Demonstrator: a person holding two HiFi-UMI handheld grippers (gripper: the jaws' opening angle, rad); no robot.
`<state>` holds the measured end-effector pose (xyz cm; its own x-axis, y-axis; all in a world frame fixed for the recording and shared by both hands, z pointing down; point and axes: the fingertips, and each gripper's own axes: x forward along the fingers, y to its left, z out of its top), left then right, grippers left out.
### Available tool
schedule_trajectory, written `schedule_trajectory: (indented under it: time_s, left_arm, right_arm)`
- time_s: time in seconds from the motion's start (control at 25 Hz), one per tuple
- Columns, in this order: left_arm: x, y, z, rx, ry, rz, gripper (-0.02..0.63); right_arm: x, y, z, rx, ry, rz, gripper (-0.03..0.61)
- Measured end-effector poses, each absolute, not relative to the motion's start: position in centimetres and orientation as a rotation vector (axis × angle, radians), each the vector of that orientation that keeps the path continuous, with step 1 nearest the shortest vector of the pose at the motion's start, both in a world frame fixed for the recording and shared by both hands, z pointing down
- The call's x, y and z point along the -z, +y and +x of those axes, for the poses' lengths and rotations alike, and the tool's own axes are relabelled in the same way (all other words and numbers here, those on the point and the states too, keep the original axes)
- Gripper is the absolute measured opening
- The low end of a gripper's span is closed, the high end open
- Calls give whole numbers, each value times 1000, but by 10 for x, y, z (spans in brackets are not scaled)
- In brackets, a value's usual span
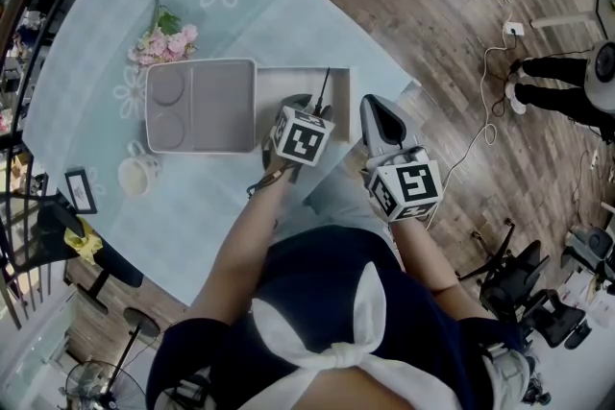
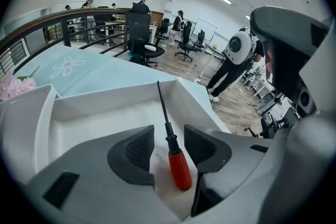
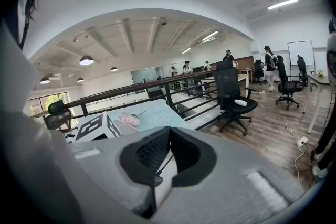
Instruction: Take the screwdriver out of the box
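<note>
The screwdriver [image 2: 179,168] has a red handle and a thin black shaft, and it leans in a corner of the open white box [image 2: 105,105]. My left gripper [image 2: 169,139] reaches down into the box, one jaw on each side of the handle's black collar. A gap shows on both sides and the pads do not press on it. In the head view the box [image 1: 338,77] lies at the table's near right, with the left gripper [image 1: 296,103] over it and the shaft [image 1: 324,84] sticking up. My right gripper [image 1: 375,106] hovers just right of the box, its pads [image 3: 157,149] closed together with nothing held.
A grey tray [image 1: 200,106] with two round recesses lies left of the box. Pink flowers [image 1: 163,43] lie behind it; a white cup [image 1: 137,175] and a small frame [image 1: 80,190] stand at the table's left edge. The table ends just right of the box.
</note>
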<state>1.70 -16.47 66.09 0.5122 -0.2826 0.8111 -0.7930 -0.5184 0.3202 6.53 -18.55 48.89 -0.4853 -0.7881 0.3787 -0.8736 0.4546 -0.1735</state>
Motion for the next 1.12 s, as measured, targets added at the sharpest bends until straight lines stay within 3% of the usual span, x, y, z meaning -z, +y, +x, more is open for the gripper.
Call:
schedule_trajectory:
  time_s: [0.32, 1.12]
  left_arm:
    - [-666, -165, 16, -974, -868, 2044, 126]
    - [-655, -163, 13, -953, -843, 2045, 69]
  right_arm:
    - [-489, -186, 66, -511, -2461, 1440, -2]
    - [-485, -183, 69, -511, -2462, 1460, -2]
